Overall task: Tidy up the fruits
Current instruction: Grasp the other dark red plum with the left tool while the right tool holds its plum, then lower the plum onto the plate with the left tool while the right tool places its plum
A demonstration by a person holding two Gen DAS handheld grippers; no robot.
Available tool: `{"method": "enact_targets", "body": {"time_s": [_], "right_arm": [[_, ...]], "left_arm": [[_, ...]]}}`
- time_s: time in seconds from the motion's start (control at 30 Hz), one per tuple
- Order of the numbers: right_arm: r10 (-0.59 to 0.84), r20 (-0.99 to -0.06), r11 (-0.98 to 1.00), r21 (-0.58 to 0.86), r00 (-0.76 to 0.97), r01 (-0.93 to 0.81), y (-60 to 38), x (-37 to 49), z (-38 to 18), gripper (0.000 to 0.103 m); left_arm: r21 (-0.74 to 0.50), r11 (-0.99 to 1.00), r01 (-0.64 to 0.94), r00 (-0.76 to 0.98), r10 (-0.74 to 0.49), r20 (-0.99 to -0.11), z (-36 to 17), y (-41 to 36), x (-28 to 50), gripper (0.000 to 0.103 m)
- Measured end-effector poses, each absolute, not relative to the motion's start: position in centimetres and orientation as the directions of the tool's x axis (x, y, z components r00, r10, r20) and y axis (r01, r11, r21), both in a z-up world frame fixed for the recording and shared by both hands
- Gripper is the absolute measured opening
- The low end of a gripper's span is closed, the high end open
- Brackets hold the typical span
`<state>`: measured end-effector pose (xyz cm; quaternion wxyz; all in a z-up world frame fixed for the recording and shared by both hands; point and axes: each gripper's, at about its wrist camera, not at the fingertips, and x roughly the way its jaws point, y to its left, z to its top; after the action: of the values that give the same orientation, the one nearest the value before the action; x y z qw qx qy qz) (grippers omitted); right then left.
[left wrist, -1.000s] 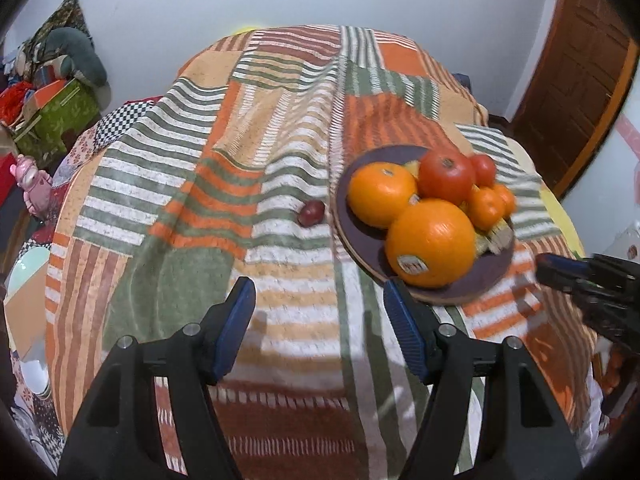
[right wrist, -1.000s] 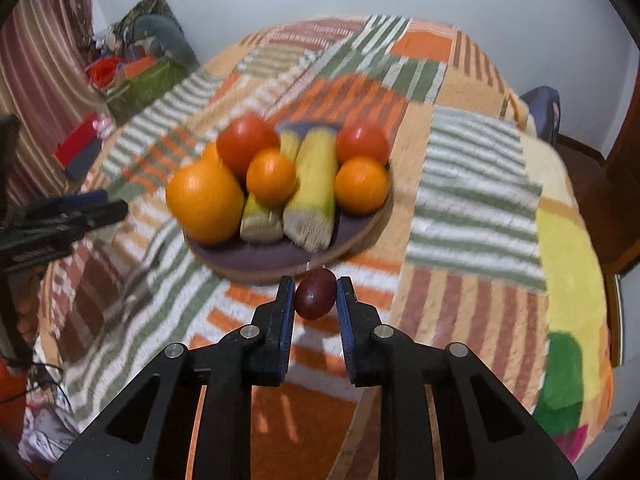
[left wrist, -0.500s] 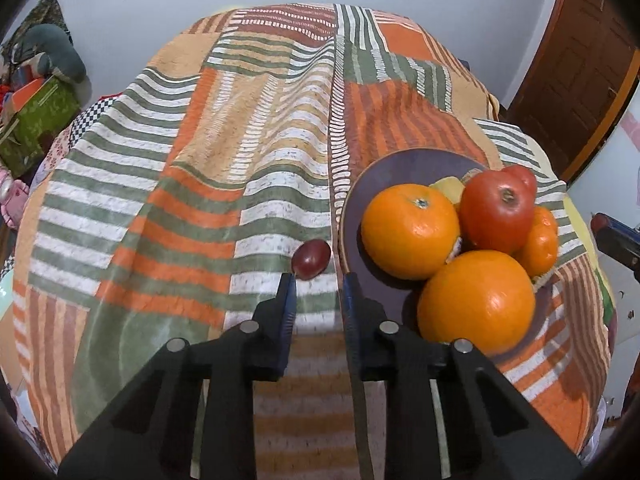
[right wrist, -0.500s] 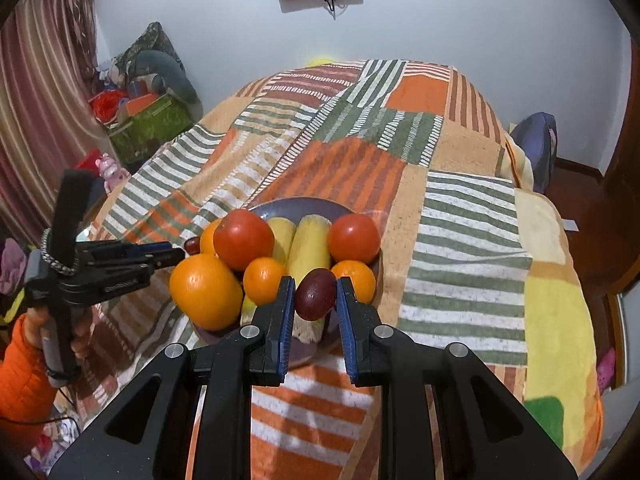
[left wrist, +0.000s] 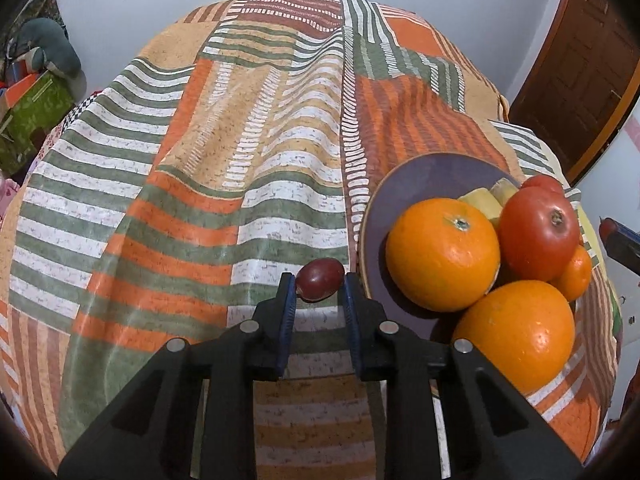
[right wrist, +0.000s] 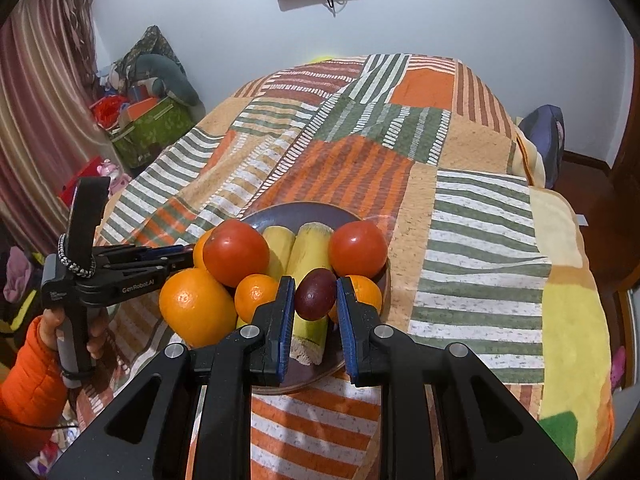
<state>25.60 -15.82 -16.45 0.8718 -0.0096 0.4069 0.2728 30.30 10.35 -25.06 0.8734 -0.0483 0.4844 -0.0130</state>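
Since a second ago the left gripper (left wrist: 318, 286) has closed its jaws on the small dark-red oval fruit (left wrist: 320, 279) lying crosswise on the striped bedspread (left wrist: 200, 200), just left of the purple plate (left wrist: 374, 240), while the right gripper (right wrist: 314, 296) pinches a similar one above it.

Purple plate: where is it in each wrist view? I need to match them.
Left wrist: the purple plate is at the right, beside the left tongs, which grip a grape.
Right wrist: the plate is in the centre under the fruit, behind the right tongs, which grip a second grape.
Shared landmark: the tomato beside the big oranges.
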Motion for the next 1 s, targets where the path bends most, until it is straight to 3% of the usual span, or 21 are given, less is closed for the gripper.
{"method": "enact_targets", "body": {"time_s": [0.47, 0.73, 1.0], "right_arm": [[0.468, -0.701, 0.855, 0.204, 0.538, -0.477, -16.2, 25.8, -16.0, 0.019], [0.477, -0.68, 0.852, 0.2, 0.558, -0.484, -15.9, 26.0, -15.2, 0.019], [0.501, -0.665, 0.835, 0.204, 0.553, -0.511, -14.7, 26.0, -15.0, 0.019]], "left_arm": [[-0.099, 0.995, 0.009, 0.587, -0.086, -0.805, -21.7, 9.5, 28.9, 0.022], [-0.108, 0.989, 0.101, 0.658, -0.148, -0.738, -17.3, 6.3, 27.5, 0.022], [-0.131, 0.975, 0.177, 0.637, -0.215, -0.74, -17.1, 3.6, 26.8, 0.022]]}}
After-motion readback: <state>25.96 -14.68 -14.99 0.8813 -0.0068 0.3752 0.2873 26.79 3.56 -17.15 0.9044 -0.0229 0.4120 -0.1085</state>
